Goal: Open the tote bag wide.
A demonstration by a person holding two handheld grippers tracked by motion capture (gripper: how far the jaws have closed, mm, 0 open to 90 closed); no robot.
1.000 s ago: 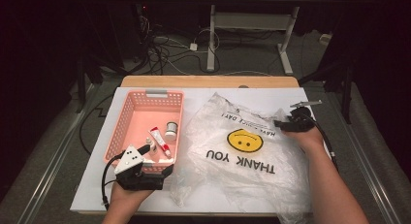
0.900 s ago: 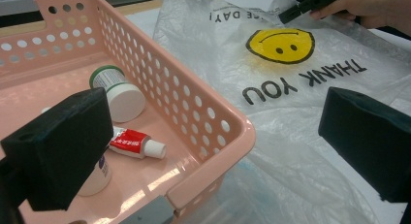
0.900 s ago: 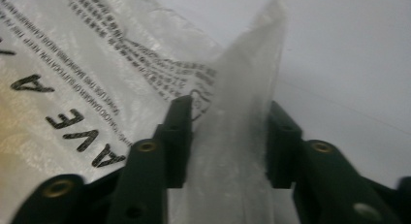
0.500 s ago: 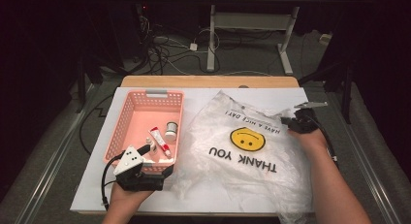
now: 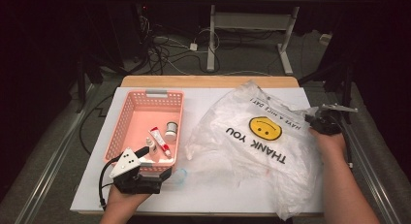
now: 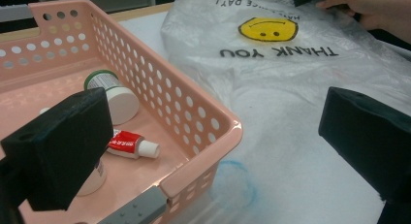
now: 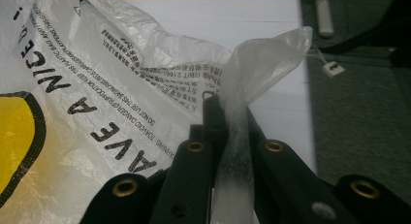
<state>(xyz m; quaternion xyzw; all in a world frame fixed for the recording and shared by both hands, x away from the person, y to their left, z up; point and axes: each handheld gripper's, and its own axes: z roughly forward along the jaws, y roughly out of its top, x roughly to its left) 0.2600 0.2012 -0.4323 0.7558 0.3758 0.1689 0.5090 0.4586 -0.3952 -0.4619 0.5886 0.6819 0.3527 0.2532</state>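
A crinkled clear plastic bag [image 5: 261, 141] with a yellow smiley and "THANK YOU" lies on the right half of the white table. My right gripper [image 5: 314, 118] is at its far right edge, shut on a bag handle [image 7: 261, 64] that stands up between the jaws [image 7: 228, 117]. My left gripper [image 5: 167, 168] rests at the near corner of a pink basket [image 5: 131, 112], open; the basket corner [image 6: 203, 122] is between its wide jaws, untouched. The basket holds a red-and-white tube [image 6: 128, 145], a white jar [image 6: 114, 95] and a small bottle [image 6: 94, 178].
A faint blue ring [image 6: 237, 180] marks the table beside the basket's near corner. The table's right edge [image 7: 305, 112] is close to my right gripper, with grey floor past it. Cables and desk legs [image 5: 213, 35] are on the floor behind the table.
My right gripper has closed on the bag's handle and moved right toward the table edge, drawing that side of the bag with it. The left gripper stayed still.
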